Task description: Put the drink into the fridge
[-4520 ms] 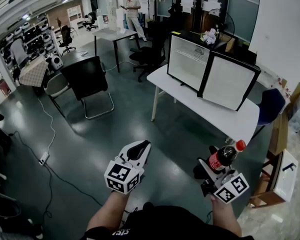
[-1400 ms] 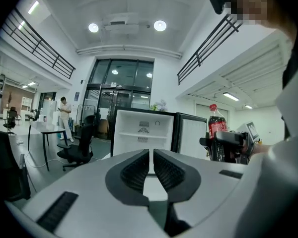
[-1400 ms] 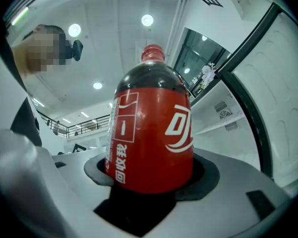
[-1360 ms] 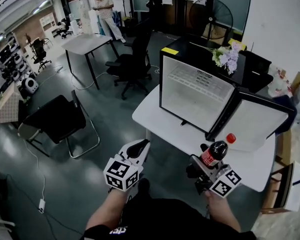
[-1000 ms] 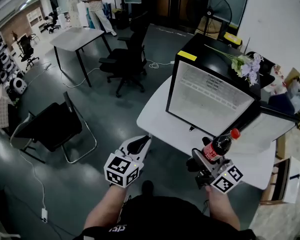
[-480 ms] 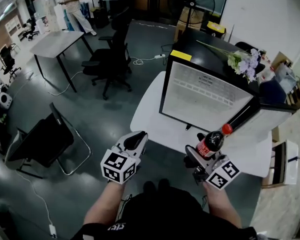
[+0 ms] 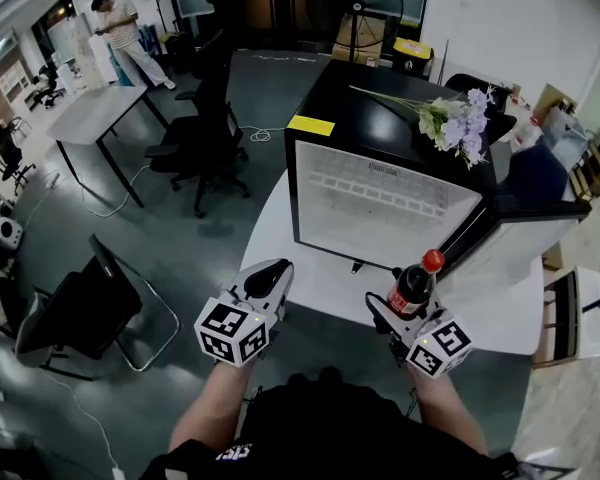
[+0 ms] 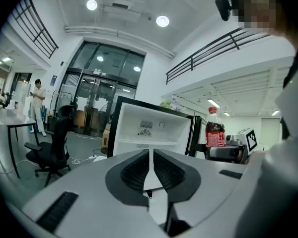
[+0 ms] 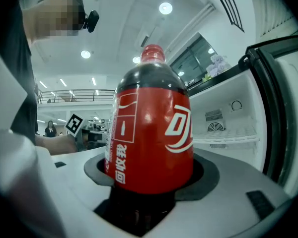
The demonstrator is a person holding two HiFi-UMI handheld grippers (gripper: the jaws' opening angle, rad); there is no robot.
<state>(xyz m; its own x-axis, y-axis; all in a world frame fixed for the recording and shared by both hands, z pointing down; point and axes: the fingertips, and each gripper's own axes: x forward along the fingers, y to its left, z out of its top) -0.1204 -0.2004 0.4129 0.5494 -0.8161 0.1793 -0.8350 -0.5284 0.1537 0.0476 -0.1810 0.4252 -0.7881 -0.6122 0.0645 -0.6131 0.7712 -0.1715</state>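
Observation:
A cola bottle with a red cap and red label stands upright in my right gripper, which is shut on it; the label fills the right gripper view. The small black fridge stands on a white table just ahead, its door swung open to the right and its white inside with a wire shelf showing. My left gripper hangs to the left, level with the right one, shut with nothing between its jaws. The bottle also shows at the right of the left gripper view.
A bunch of pale purple flowers lies on the fridge top, near a yellow sticker. Black office chairs stand to the left, another chair lower left. A person stands far back by a table. A box sits at the right.
The view has closed in on the fridge over the frames; it now stands nearer and more central. Both grippers keep their hold and spacing, the bottle still upright in the right one.

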